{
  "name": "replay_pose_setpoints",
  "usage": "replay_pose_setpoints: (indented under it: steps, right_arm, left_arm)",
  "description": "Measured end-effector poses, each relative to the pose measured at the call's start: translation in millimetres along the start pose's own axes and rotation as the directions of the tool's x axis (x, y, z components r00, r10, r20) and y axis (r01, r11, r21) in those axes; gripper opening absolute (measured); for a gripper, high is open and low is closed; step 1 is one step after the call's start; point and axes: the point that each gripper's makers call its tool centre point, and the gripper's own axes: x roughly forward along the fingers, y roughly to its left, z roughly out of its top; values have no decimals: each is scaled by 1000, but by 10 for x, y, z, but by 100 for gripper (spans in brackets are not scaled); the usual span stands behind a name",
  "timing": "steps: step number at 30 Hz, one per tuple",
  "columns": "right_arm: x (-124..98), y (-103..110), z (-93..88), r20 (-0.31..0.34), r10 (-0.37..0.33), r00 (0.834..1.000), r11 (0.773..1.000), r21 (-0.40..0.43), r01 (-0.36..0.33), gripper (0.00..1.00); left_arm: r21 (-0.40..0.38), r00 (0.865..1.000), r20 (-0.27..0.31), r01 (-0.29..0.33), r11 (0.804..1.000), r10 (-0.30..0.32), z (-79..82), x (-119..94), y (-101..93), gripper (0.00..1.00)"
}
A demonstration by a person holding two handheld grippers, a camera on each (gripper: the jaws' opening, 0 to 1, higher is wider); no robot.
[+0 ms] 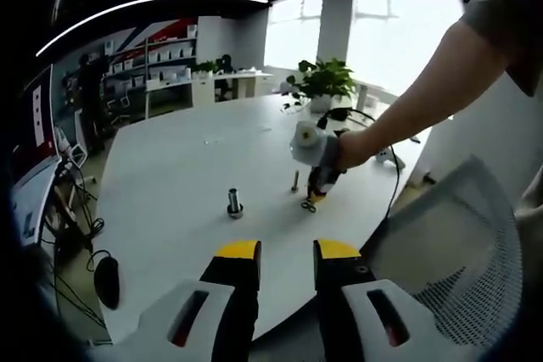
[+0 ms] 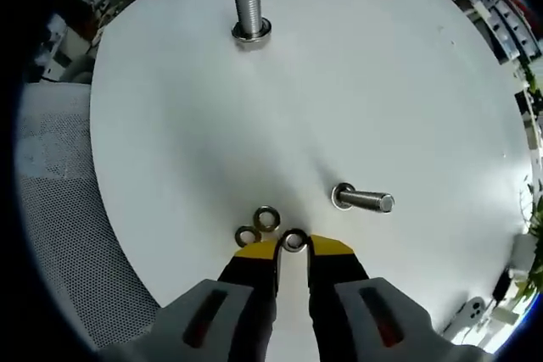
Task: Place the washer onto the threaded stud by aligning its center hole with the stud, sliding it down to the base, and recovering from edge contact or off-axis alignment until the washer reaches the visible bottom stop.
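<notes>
No containers on the white table (image 2: 356, 82).

Right gripper view: right gripper (image 2: 293, 247) sat at bottom center, yellow tips closed on a washer (image 2: 293, 242) pinched between them right at the table surface. Two more washers (image 2: 258, 226) lay touching each other just upper left of the tips. Large threaded stud (image 2: 249, 8) stood upright at top center with a ring at its base, well apart from the gripper. A smaller bolt (image 2: 363, 199) stood right of center, leaning right in the fisheye. Mesh chair (image 2: 59, 209) along the left edge.

Left gripper view: left gripper (image 1: 286, 252) at bottom center, jaws parted, nothing between them. The stud sat mid-frame, the smaller bolt right of it, beside the right gripper held in a hand (image 1: 348, 152). Potted plant (image 1: 322, 82) at the table's far edge, upper center. Path between washer and stud looked unobstructed.
</notes>
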Motion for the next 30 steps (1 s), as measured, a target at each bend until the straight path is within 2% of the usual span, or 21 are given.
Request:
replay_pose_setpoints:
  steps: [18, 30]
  right_arm:
    - [-29, 5, 2, 75, 10, 997, 998, 55, -14, 13]
    - [-224, -81, 36, 116, -23, 993, 997, 71, 14, 13]
  left_arm:
    - [-1, 1000, -6, -8, 1000, 8, -18, -2, 10, 23]
    - [16, 1000, -12, 6, 1000, -6, -18, 9, -22, 22]
